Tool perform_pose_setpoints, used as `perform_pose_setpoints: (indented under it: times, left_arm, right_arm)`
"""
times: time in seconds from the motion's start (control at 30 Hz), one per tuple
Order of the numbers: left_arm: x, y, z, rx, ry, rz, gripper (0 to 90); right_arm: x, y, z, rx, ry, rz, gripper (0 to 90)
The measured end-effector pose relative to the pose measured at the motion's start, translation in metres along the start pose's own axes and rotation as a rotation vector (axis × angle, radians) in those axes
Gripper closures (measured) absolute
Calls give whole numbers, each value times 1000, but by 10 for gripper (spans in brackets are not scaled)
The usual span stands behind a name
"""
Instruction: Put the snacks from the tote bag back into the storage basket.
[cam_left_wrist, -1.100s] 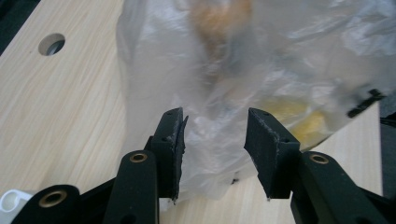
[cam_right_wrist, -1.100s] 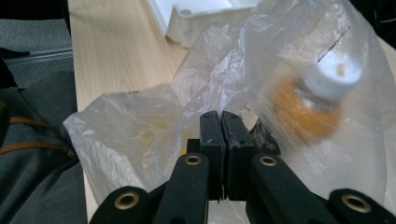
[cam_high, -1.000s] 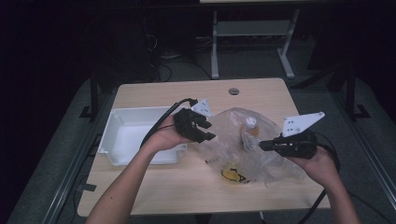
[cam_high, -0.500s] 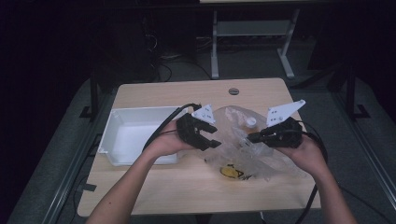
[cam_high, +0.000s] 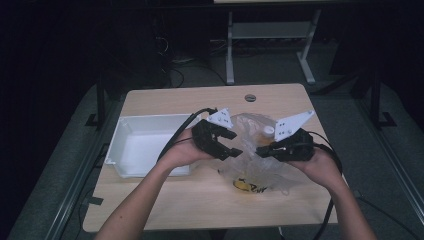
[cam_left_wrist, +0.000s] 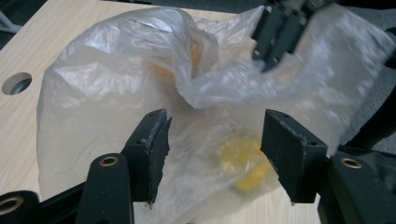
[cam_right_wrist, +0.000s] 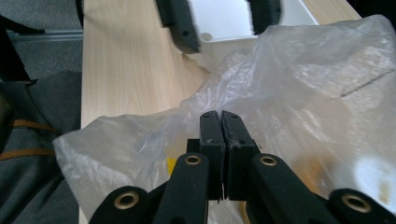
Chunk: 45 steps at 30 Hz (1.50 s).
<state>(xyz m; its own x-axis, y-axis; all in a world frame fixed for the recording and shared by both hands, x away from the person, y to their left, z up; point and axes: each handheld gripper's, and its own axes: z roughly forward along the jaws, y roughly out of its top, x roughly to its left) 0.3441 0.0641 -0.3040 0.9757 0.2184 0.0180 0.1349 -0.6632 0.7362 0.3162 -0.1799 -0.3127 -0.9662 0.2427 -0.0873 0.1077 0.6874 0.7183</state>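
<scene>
Now your left gripper (cam_high: 231, 143) has just spread its jaws, nothing pinched between them, while your right gripper (cam_high: 261, 149), moved in leftward, pinches the bag (cam_high: 260, 172) on the table (cam_high: 165, 197), ready for regripping.

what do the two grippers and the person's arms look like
Both the left gripper and right gripper are black, with flat rectangular pads, brass-coloured rivets, a pale grey three-cornered plate on top and a trailing black cable. The forearms are bare, with no sleeves in view.
</scene>
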Motion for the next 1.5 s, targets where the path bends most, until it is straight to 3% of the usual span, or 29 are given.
perform_pose_setpoints:
  times: [0.17,0.43,0.6,0.87,1.17,1.33,1.5]
  left_arm:
    - [1,7,5,-11,-7,-18,402]
    - [2,18,18,22,-12,-26,476]
    - [1,19,27,32,-62,-62,541]
    - [1,21,27,23,-66,-66,494]
    - [-1,29,33,52,-68,-57,472]
    - [-2,32,41,95,-52,-42,577]
    - [-7,34,53,147,-38,-5,816]
  right_arm:
    - [7,-4,0,-11,-5,-19,871]
    - [18,-14,3,-43,-3,-36,865]
    - [25,-16,9,-48,-9,-65,866]
    - [29,-24,14,-57,-25,-62,866]
    - [32,-32,20,-92,-29,-48,863]
    - [33,-38,20,-132,-31,-39,854]
    - [35,-44,20,-150,-36,-31,835]
